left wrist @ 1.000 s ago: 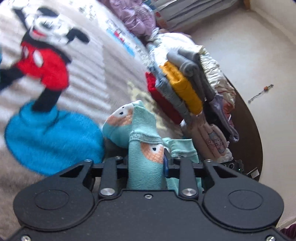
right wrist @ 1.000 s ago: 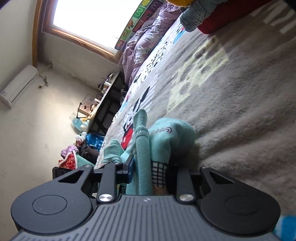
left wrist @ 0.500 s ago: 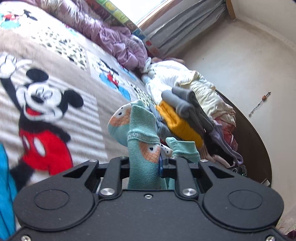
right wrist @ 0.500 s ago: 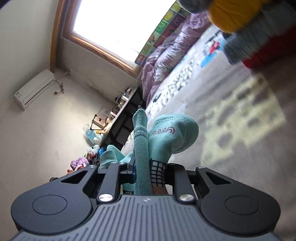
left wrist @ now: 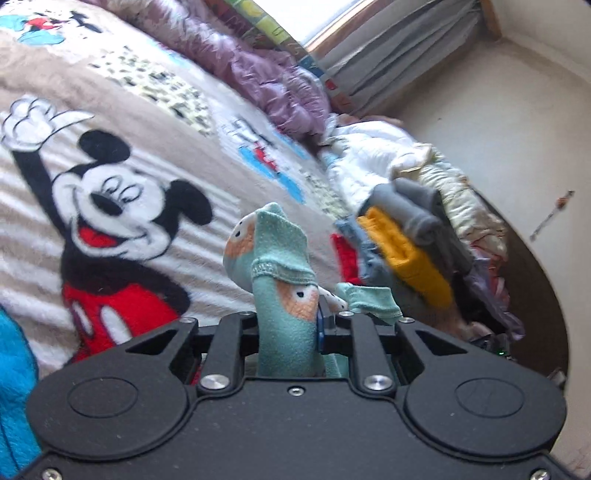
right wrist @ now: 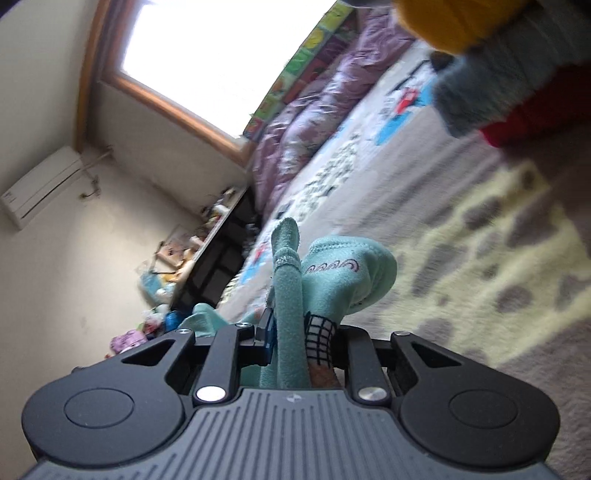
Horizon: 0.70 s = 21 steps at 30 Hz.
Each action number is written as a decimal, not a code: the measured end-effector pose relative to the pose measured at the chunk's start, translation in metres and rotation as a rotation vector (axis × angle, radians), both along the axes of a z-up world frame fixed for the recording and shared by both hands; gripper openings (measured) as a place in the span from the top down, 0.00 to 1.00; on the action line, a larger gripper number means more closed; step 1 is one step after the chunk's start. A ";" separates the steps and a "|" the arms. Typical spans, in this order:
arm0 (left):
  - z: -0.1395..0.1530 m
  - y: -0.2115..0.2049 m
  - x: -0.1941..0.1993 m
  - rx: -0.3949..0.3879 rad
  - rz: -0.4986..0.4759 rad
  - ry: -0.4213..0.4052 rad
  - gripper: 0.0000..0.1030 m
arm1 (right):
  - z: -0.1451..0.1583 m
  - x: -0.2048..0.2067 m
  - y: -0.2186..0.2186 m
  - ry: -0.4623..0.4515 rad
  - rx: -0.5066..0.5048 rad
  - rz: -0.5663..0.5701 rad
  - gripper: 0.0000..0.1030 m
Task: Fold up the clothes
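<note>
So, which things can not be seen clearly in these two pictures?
- Left wrist view: lower part of the teal garment, hidden behind the left claw body.
- Left wrist view: folded pile, motion-blurred, pieces uncountable.
- Right wrist view: yellow garment, cut by the top edge.
- Right wrist view: shelf clutter, too small and blurred.

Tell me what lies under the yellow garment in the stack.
Under the yellow garment a grey-blue piece, then a red one on the blanket. Anything deeper in the stack is hidden.
</note>
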<state>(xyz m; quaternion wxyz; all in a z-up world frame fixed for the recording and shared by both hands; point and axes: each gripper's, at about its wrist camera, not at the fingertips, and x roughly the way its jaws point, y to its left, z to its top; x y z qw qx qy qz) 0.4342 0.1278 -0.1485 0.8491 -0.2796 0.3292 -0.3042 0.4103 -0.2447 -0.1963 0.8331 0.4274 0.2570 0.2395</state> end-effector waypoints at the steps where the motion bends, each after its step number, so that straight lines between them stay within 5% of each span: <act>1: -0.003 -0.001 0.001 0.029 0.020 0.017 0.81 | -0.002 0.001 -0.002 0.013 0.009 -0.007 0.73; 3: -0.007 -0.001 0.004 0.064 0.056 0.045 0.49 | -0.007 0.002 -0.007 0.040 0.027 -0.022 0.59; 4: -0.009 0.002 0.004 0.068 0.073 0.056 0.40 | -0.007 0.002 -0.009 0.046 0.029 -0.034 0.35; 5: -0.009 0.005 0.003 0.069 0.093 0.055 0.37 | -0.004 0.000 -0.011 0.041 0.016 -0.051 0.22; 13: 0.000 0.025 -0.005 0.096 0.172 0.070 0.35 | 0.025 -0.037 -0.032 0.005 -0.169 -0.125 0.22; 21: 0.027 0.015 -0.026 0.223 0.203 0.019 0.30 | 0.014 -0.120 -0.027 0.048 -0.280 -0.091 0.23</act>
